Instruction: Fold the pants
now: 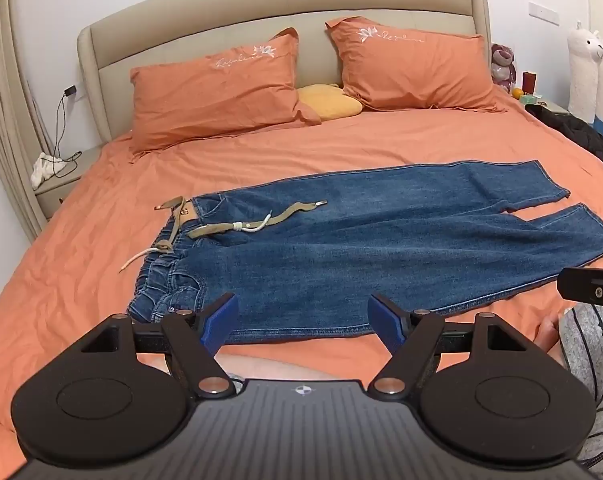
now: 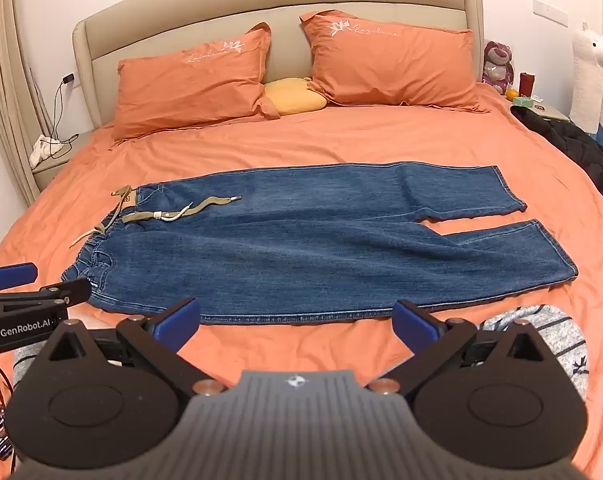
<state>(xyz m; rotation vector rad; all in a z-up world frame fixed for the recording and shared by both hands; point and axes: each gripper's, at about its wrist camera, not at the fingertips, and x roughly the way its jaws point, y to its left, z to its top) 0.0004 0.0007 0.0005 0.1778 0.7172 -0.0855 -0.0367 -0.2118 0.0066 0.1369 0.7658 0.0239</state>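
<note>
- Blue-padded left tool spread wide, empty, above jeans.
- Right tool likewise wide, empty.
- Waistband partly hidden by left tool.

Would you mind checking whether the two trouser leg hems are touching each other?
Apart. The right wrist view shows a strip of orange bedsheet between the far leg's hem and the near leg's hem.

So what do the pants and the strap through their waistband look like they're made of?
The pants look like mid-weight blue denim: faded wash, visible seams and stitched hems, matte finish. The strap looks like flat olive woven webbing, matte, with a small shiny tip that may be metal; a whitish cord runs along it. Exact fibres cannot be told.
</note>
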